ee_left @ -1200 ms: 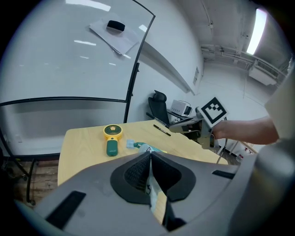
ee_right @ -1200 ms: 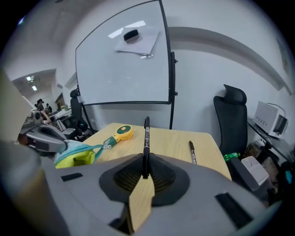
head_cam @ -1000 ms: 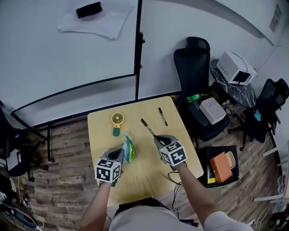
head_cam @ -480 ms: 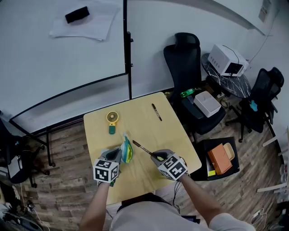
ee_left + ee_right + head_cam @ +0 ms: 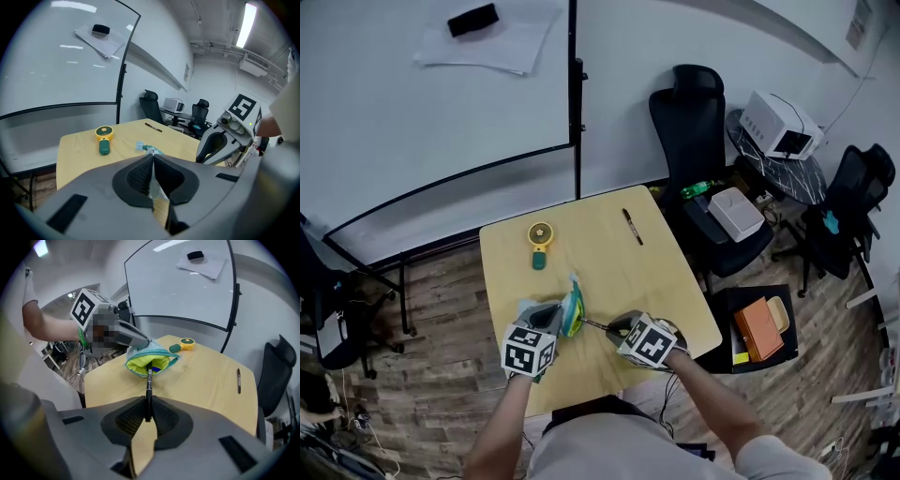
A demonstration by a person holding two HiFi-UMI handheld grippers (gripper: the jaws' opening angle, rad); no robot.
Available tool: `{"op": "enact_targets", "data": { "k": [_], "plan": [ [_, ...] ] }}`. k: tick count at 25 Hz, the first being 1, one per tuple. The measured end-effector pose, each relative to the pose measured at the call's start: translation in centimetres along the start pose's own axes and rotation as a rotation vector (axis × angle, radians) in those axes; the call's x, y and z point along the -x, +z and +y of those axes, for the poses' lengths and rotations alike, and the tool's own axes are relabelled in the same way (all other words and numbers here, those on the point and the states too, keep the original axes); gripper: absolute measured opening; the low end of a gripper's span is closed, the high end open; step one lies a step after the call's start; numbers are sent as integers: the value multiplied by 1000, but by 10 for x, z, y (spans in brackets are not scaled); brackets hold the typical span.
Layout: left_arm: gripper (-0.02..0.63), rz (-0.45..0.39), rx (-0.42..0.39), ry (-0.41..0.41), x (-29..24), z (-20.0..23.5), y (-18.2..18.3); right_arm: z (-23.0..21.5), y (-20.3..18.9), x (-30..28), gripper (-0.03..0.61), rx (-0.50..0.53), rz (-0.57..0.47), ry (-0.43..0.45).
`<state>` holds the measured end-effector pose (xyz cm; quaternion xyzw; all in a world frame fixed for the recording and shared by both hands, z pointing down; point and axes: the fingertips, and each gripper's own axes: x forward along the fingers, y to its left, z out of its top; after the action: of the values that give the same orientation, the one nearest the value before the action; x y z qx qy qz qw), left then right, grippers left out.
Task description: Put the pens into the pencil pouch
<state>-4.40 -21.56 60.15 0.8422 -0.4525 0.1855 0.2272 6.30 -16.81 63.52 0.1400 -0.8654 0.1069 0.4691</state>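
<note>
My left gripper (image 5: pixel 551 319) is shut on the edge of the teal pencil pouch (image 5: pixel 151 361), which gapes open toward the right gripper view and shows a yellow-green lining. The pouch (image 5: pixel 572 309) stands up from the table in the head view. A black pen (image 5: pixel 149 387) is clamped in my right gripper (image 5: pixel 148 417), and its tip sits inside the pouch mouth. The held pen (image 5: pixel 595 325) lies between the two grippers. A second black pen (image 5: pixel 632 226) lies loose at the table's far right. Pouch fabric (image 5: pixel 152 152) shows between the left jaws.
A yellow and green hand fan (image 5: pixel 540 243) lies at the far left of the wooden table (image 5: pixel 656 281). Black office chairs (image 5: pixel 694 122) and a box (image 5: pixel 737 214) crowd the right side. A whiteboard (image 5: pixel 441 84) stands behind the table.
My right gripper has carried the pen leftward and nearer, until its tip entered the open pouch. My left gripper kept holding the pouch in about the same place.
</note>
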Motion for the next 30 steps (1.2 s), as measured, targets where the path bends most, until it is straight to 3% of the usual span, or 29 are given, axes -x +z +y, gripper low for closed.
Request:
{"op": "enact_targets", "data": {
  "k": [11,22,26,30],
  "plan": [
    [14,5,14,-77,6,-27,-9,19,44,-47,48,113,-25,86],
    [14,-11,66,-73,16,-19,-11,25,58,-61,51,126,-48,77],
    [14,-20,83,-65,15,-14,-8,21,60,-56,149,110,-91,59],
    [14,-27,90,-47,12,-7,-3,12,66,-32,198,71,-146,21]
  ]
}}
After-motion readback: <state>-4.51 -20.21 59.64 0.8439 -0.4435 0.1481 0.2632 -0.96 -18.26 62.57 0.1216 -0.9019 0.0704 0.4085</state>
